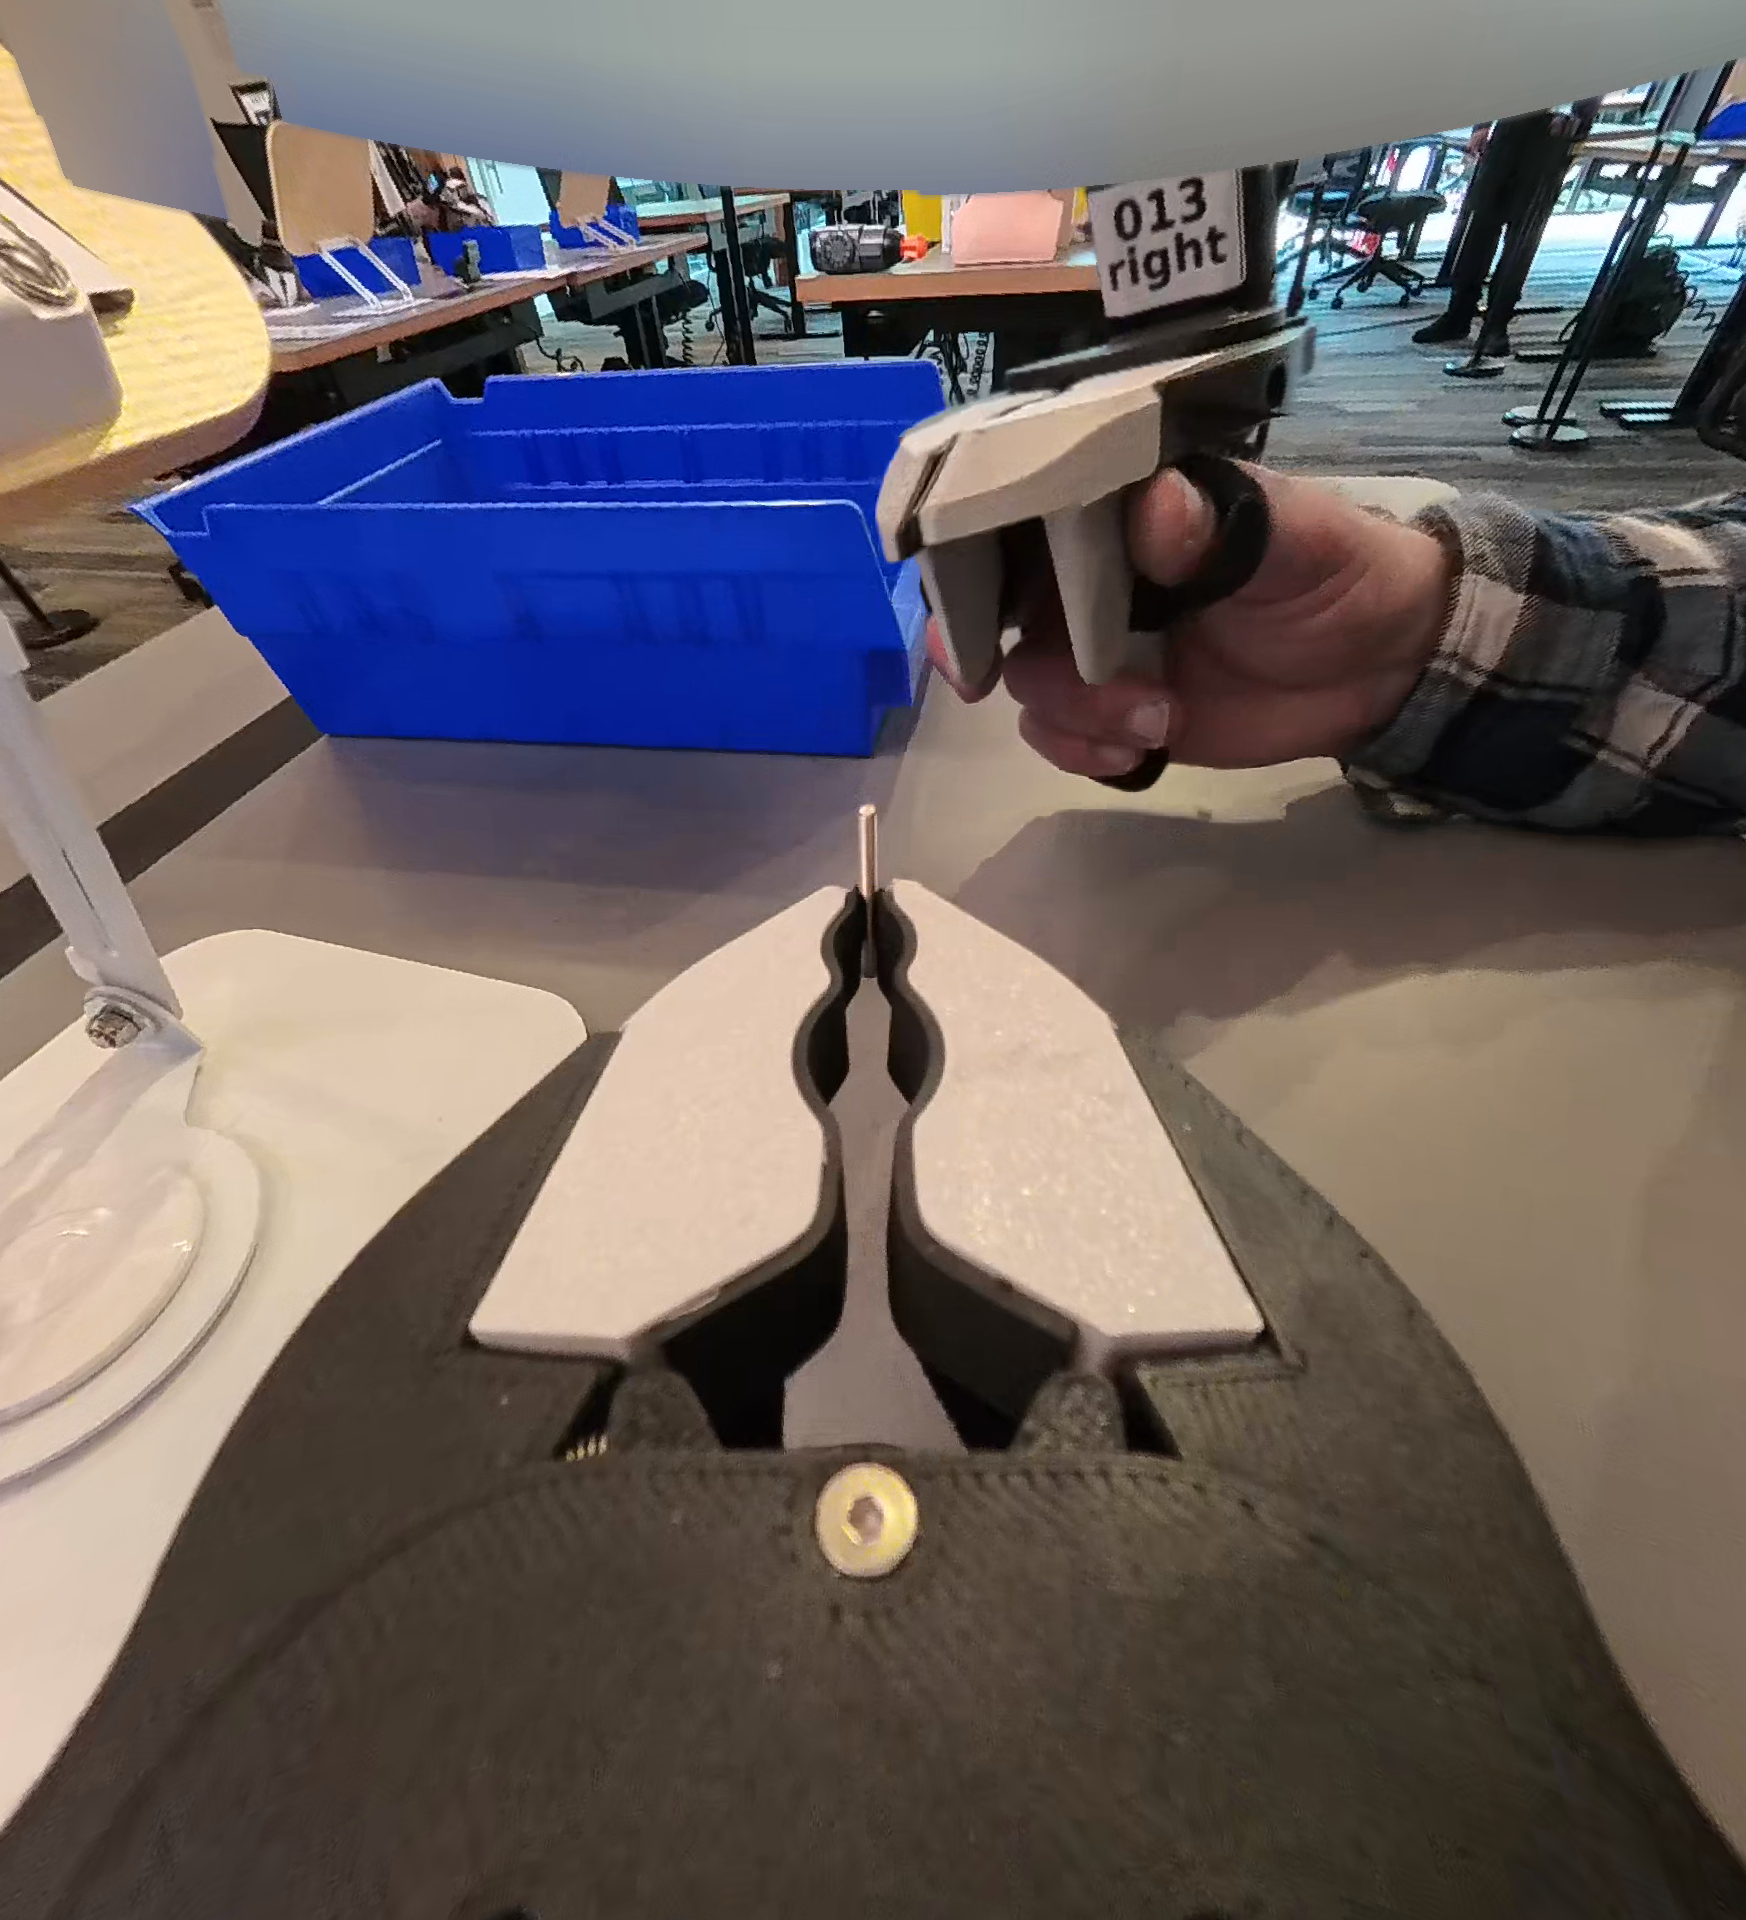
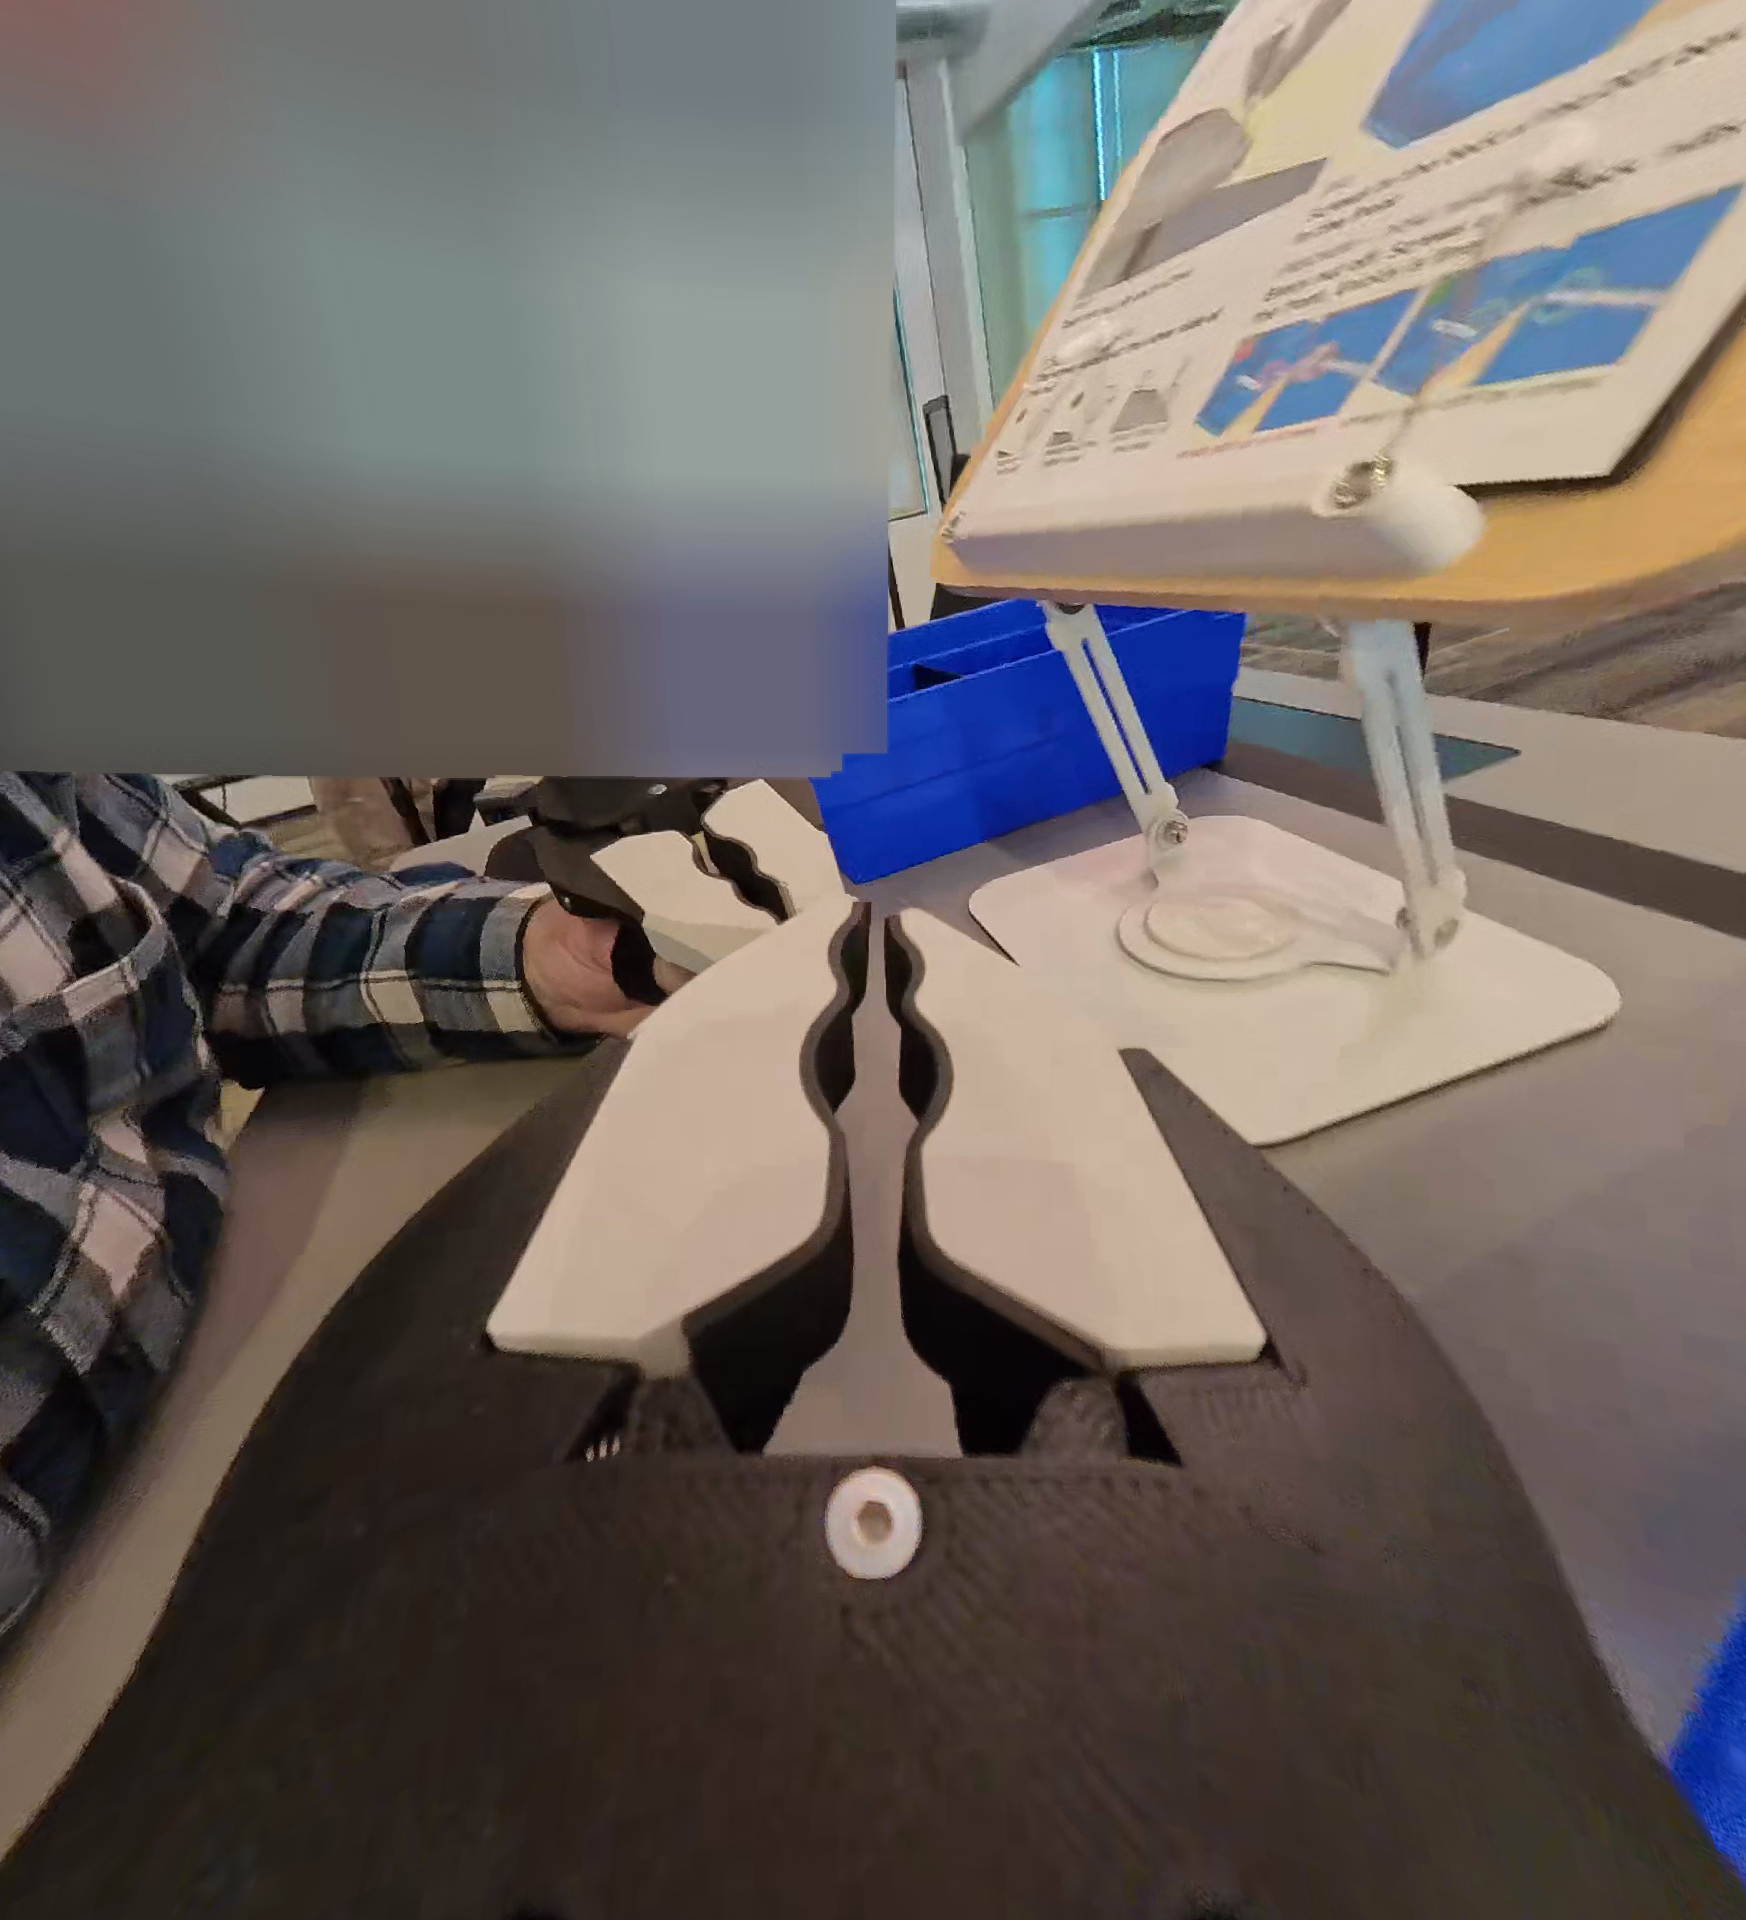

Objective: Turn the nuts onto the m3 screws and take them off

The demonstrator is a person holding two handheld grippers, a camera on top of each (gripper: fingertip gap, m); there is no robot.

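Presently the left gripper [image 1: 869, 914] is holding a thin metal pin [image 1: 866, 847] upright, its fingers [image 1: 744, 1039] drawn together with the black pads pinching the lower part of the pin while the upper part is standing clear above the fingertips. That gripper is sitting low over the grey tabletop [image 1: 1368, 1143], near its middle, with the white base plate of a document stand [image 1: 349, 1039] just beside it on the left. A blue bin [image 1: 557, 582] is resting farther back on the tabletop, well apart from the pin; what is inside it cannot be made out. The right gripper [image 2: 874, 920] is being held above the tabletop at the bin's right-hand end, gripped by a hand [image 1: 1253, 644] in a plaid sleeve [image 1: 1617, 665]. Its fingers [image 2: 1014, 1122] are standing almost closed, only a narrow slit showing between the pads, and nothing is showing between them. In the right wrist view the stand's slanted board, carrying a printed sheet [image 2: 1388, 260], is rising over the bin [image 2: 1004, 748].
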